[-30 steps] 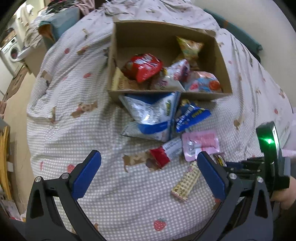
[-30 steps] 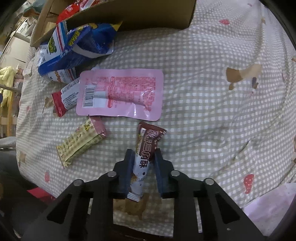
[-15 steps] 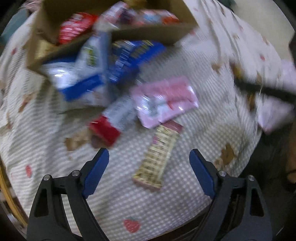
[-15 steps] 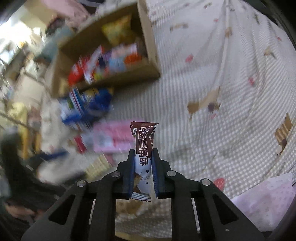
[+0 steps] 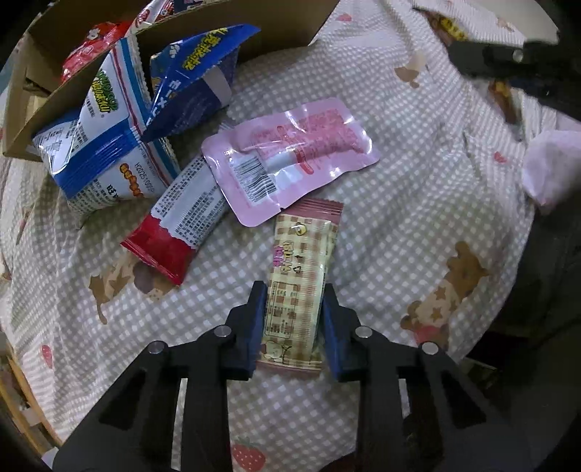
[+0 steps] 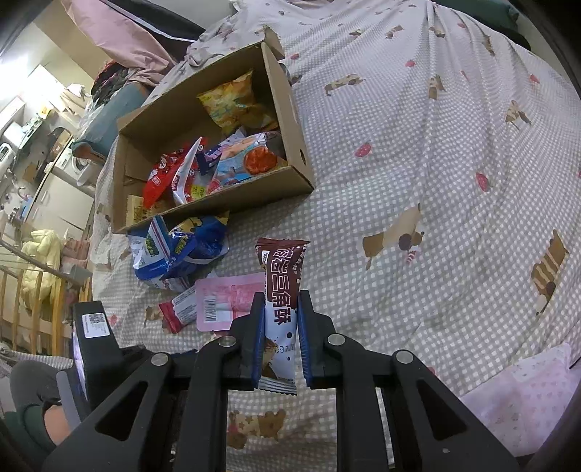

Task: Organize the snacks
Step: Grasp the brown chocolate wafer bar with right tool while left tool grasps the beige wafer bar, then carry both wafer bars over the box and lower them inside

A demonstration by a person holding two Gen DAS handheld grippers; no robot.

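My left gripper [image 5: 293, 303] is shut on a cream checkered snack bar [image 5: 301, 276] that lies on the bedspread. My right gripper [image 6: 280, 308] is shut on a brown-and-white wafer bar [image 6: 281, 290] and holds it up above the bed. A cardboard box [image 6: 290, 109] holding several snack bags sits further back on the bed; its front wall [image 5: 254, 32] shows in the left wrist view. Loose on the bed lie a pink flat packet [image 5: 294, 159], a red-and-white bar [image 5: 181, 225], a white-and-blue bag [image 5: 105, 145] and a dark blue bag [image 5: 196, 80].
The checked bedspread [image 6: 435, 181] slopes away on the right. A pink cloth [image 6: 519, 392] lies at the bed's near right corner. Furniture and a washing machine [image 6: 72, 167] stand beyond the bed on the left. The right gripper's body [image 5: 508, 61] crosses the left view's upper right.
My left gripper came down and shut on the checkered bar. My right gripper lifted the wafer bar off the bed and tilted up toward the box.
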